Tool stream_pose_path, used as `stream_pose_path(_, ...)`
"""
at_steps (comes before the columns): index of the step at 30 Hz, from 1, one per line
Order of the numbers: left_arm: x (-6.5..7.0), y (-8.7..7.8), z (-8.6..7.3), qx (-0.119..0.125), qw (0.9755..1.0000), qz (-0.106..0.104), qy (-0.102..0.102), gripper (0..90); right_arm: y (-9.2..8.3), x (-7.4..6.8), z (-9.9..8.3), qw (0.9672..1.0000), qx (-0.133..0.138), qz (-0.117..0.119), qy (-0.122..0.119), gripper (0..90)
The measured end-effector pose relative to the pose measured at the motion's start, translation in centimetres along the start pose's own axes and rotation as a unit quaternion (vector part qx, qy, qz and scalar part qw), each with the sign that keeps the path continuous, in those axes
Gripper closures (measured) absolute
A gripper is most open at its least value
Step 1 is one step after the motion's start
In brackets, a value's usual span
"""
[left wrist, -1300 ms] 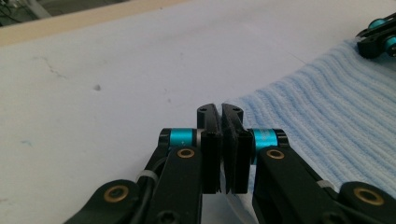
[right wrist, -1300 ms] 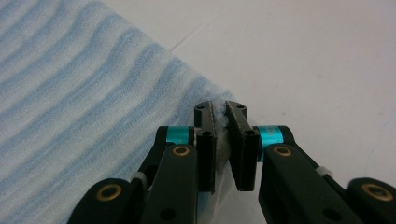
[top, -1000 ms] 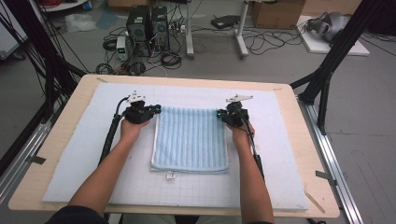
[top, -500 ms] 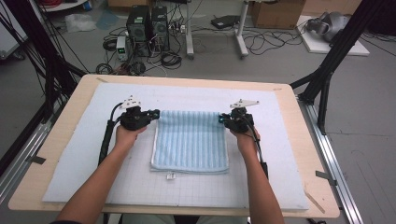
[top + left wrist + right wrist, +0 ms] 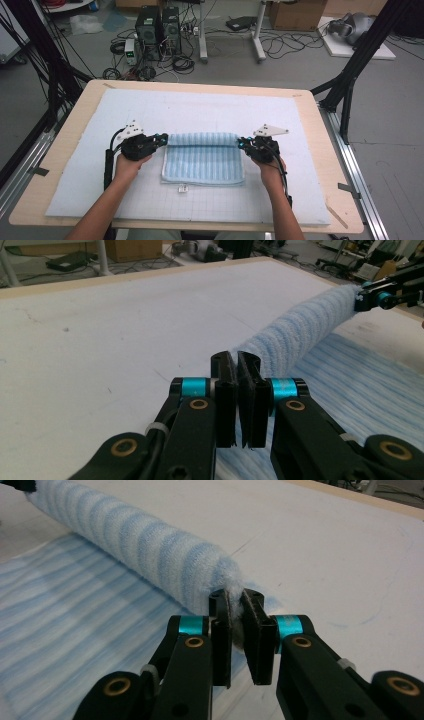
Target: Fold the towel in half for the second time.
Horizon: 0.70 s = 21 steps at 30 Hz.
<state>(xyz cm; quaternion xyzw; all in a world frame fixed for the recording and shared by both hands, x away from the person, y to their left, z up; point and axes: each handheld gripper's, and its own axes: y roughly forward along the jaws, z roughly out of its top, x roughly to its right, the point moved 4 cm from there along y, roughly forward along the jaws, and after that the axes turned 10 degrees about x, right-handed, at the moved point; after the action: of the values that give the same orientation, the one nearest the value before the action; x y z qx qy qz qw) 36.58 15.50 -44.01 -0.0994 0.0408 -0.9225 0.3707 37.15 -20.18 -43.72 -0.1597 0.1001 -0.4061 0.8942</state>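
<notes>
High view: blue towel, far edge rolled, spans between left gripper and right gripper, each clenched on it.

Centre of the high view: towel on the mat, left gripper at its upper-left corner, right gripper at its upper-right.
</notes>
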Motion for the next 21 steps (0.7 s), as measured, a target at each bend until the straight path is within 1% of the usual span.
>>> stream_pose_path(2,0.7,-0.6,-0.3,-0.001,1.0,-0.003,0.006,85.7,-0.7,-0.6,-0.4,1.0,0.002,0.001,-0.001,83.5)
stream_pose_path(6,1.8,-2.0,-1.0,-0.001,0.9999,-0.009,0.006,85.5,-2.0,-1.8,-1.2,1.0,0.006,0.004,-0.002,83.5)
stream_pose_path(9,2.6,-2.8,-1.4,-0.004,0.9999,-0.011,0.011,85.4,-2.8,-2.7,-1.9,1.0,0.006,0.007,0.0,83.5)
stream_pose_path(10,2.9,-3.0,-1.5,-0.005,0.9999,-0.012,0.012,85.4,-3.1,-3.0,-2.1,0.9999,0.006,0.008,-0.003,83.4)
stream_pose_path(12,3.3,-3.5,-1.7,-0.008,0.9997,-0.017,0.015,85.3,-3.5,-3.5,-2.7,0.9999,0.003,0.01,0.0,83.4)
stream_pose_path(14,3.7,-3.8,-1.9,-0.01,0.9996,-0.02,0.017,85.3,-3.9,-3.8,-3.1,0.9999,0.001,0.011,-0.003,83.4)
stream_pose_path(19,4.5,-4.7,-2.5,-0.016,0.9994,-0.024,0.018,85.3,-5.0,-4.8,-3.6,0.9999,-0.001,0.013,-0.008,83.4)
stream_pose_path(21,4.8,-5.0,-2.8,-0.02,0.9993,-0.028,0.017,85.3,-5.3,-5.1,-3.7,0.9998,-0.003,0.012,-0.015,83.4)
